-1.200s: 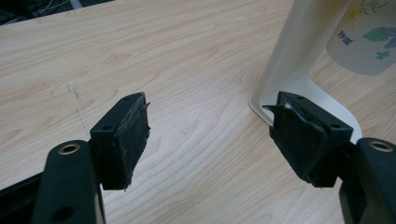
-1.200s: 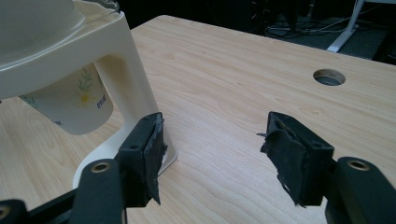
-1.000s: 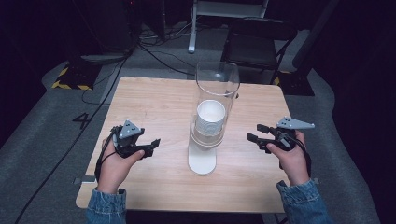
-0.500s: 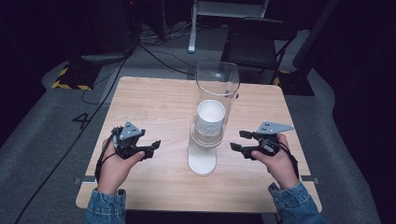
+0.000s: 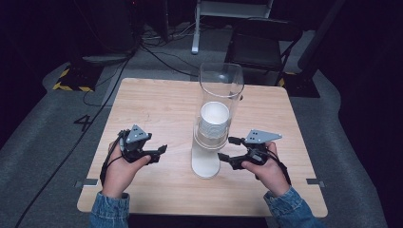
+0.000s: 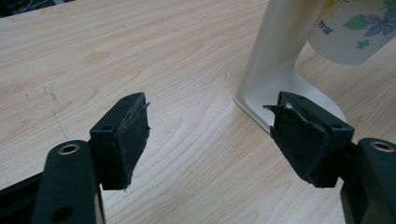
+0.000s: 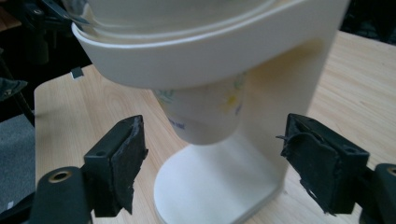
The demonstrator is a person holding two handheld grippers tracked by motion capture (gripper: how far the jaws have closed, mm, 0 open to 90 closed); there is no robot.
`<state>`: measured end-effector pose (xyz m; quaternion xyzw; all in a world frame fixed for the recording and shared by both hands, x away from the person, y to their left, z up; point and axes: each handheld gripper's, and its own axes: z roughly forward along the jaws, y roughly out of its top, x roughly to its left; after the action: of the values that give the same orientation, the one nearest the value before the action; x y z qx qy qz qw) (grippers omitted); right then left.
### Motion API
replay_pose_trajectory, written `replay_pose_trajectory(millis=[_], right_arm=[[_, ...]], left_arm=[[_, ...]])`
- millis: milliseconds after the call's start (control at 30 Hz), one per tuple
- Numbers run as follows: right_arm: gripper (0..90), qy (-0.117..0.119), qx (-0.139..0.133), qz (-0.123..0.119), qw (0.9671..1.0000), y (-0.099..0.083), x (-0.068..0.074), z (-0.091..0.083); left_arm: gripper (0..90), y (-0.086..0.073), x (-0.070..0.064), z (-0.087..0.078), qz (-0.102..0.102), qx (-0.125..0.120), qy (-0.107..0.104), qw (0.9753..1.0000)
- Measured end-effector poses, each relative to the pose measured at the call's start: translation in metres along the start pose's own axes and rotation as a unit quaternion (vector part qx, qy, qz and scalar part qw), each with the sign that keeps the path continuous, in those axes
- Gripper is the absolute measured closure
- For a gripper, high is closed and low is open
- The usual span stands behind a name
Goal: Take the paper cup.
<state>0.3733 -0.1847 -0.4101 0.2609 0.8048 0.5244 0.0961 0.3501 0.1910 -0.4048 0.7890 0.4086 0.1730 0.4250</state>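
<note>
A dim room with cables on a grey floor is surrounding a pale wooden table [image 5: 157, 109]. At left, the left gripper [image 5: 159, 151] is resting near the table's front, jaws wide apart and empty, unmoved over the last second. In the middle, a cup dispenser [image 5: 206, 161] is standing, its clear tube [image 5: 221, 85] holding stacked paper cups. The lowest cup [image 7: 205, 112], flower-printed, is poking out beneath the collar. At right, the right gripper [image 5: 226, 149] has been closing in on it, jaws spread wide and empty, probably preparing to pull it free. The stack's depth is hard to judge.
</note>
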Motion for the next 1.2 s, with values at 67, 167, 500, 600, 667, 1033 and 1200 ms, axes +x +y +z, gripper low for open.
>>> replay_pose_trajectory(millis=[67, 167, 500, 600, 667, 1033, 1200], right_arm=[[21.1, 0.004, -0.005, 0.001, 1.0, 0.0, 0.003, 0.005], [20.8, 0.005, -0.007, -0.007, 0.9999, 0.0, 0.007, 0.015], [19.3, -0.011, -0.062, -0.009, 0.998, -0.005, 0.01, 0.047], [19.9, -0.012, -0.078, -0.013, 0.9968, -0.005, 0.011, 0.052], [19.9, -0.012, -0.085, -0.016, 0.9962, -0.005, 0.012, 0.053], [28.8, -0.025, -0.114, -0.026, 0.9929, -0.007, 0.011, 0.056], [29.5, -0.023, -0.111, -0.026, 0.9933, -0.007, 0.01, 0.056]], left_arm=[[27.6, 0.0, -0.001, -0.001, 0.003, 0.0, 0.0, 1.0], [27.6, -0.002, -0.004, -0.005, 0.006, -0.006, 0.004, 1.0], [27.7, -0.011, -0.004, -0.014, 0.0, -0.007, 0.009, 0.9999], [27.7, -0.013, -0.004, -0.015, -0.006, -0.007, 0.008, 0.9999], [27.7, -0.013, -0.003, -0.015, -0.003, -0.006, 0.009, 0.9999], [27.6, -0.015, -0.004, -0.014, -0.006, -0.002, 0.006, 1.0], [27.6, -0.014, -0.005, -0.013, -0.002, -0.002, 0.003, 1.0]])
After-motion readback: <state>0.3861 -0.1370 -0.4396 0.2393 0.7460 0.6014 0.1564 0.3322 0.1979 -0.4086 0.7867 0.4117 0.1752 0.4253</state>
